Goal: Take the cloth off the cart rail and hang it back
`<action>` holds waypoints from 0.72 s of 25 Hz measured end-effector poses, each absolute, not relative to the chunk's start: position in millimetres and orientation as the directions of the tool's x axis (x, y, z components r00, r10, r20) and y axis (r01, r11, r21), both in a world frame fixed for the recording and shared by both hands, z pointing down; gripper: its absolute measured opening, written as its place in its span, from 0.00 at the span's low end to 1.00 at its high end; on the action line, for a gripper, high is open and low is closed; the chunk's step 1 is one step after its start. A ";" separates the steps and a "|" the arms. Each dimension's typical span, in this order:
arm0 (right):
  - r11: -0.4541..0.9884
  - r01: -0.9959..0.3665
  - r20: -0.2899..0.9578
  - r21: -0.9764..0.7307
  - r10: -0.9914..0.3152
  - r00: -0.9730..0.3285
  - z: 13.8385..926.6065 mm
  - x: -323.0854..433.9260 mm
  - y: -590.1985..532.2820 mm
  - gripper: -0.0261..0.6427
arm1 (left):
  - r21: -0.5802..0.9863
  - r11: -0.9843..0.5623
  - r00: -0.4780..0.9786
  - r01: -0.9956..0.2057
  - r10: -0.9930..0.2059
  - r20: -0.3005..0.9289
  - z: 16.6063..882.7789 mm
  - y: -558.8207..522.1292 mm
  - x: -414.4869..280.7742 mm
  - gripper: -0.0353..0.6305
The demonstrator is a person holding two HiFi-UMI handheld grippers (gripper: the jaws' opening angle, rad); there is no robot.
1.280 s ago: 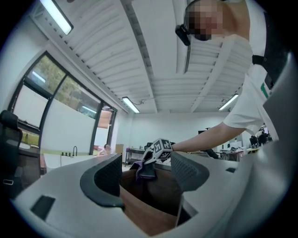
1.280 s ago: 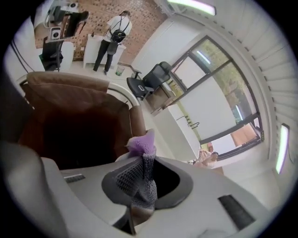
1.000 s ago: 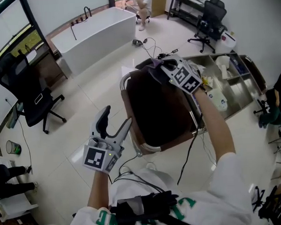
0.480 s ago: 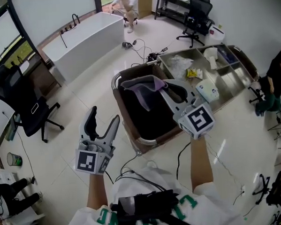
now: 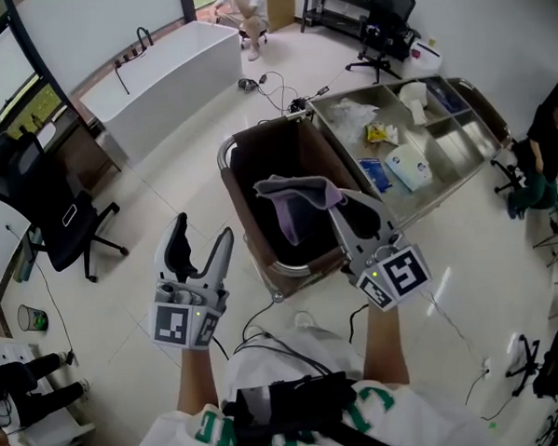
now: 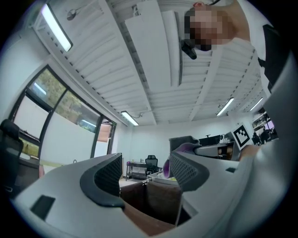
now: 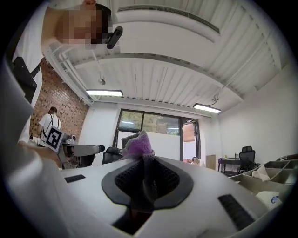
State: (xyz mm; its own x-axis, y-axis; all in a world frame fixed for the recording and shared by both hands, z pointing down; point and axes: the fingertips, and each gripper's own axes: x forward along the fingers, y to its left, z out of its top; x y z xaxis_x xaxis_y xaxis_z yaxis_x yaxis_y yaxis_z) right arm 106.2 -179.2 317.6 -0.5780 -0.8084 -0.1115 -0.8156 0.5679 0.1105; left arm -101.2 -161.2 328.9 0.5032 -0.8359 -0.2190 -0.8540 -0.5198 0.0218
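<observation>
A purple-grey cloth (image 5: pixel 295 200) hangs in the air over the cart's dark brown bag (image 5: pixel 285 152), pinched at one end by my right gripper (image 5: pixel 341 203), which is shut on it. In the right gripper view the cloth (image 7: pixel 138 144) bunches up out of the closed jaws of that gripper (image 7: pixel 145 180). The cart's chrome rail (image 5: pixel 224 164) runs round the bag, and the cloth is clear of it. My left gripper (image 5: pixel 202 233) is open and empty, left of the cart's near corner. In the left gripper view, that gripper (image 6: pixel 145 173) points at the cart and the cloth (image 6: pixel 179 148).
The cart's steel tray (image 5: pixel 462 147) holds a white bottle, packets and rags. A white bathtub (image 5: pixel 173 69) stands behind, black office chairs (image 5: pixel 49 197) at the left and back. Cables (image 5: pixel 281 87) lie on the floor. A person crouches at the back (image 5: pixel 244 5).
My right gripper has drawn back from the cart's far side toward me, carrying the cloth up and over the bag. The left gripper has hardly moved.
</observation>
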 end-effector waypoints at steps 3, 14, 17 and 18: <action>0.583 -0.805 -0.112 0.107 -0.798 -0.592 321.6 94.6 -176.3 0.14 | 0.035 -0.508 0.489 -0.861 -0.843 -0.224 332.8 -161.1 -107.2 0.52; 0.642 -0.764 -0.019 0.063 -0.765 -0.644 358.2 68.0 -183.9 0.14 | -0.007 -0.454 0.450 -0.891 -0.882 -0.137 355.9 -165.5 -115.9 0.51; 0.691 -0.722 0.056 0.029 -0.722 -0.689 372.9 50.2 -195.2 0.14 | -0.004 -0.436 0.433 -0.900 -0.894 -0.119 361.2 -165.7 -123.5 0.51; 0.702 -0.712 0.089 0.023 -0.710 -0.698 379.2 43.4 -200.8 0.14 | 0.001 -0.428 0.424 -0.904 -0.897 -0.125 361.0 -165.8 -126.8 0.51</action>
State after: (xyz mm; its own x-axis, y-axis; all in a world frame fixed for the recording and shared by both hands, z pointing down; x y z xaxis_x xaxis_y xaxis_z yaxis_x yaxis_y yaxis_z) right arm 43.4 -200.8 379.2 -0.6982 -0.7103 0.0892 -0.7115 0.7023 0.0233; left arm -126.8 -165.8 361.0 0.4245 -0.8968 -0.1251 -0.9038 -0.4279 0.0006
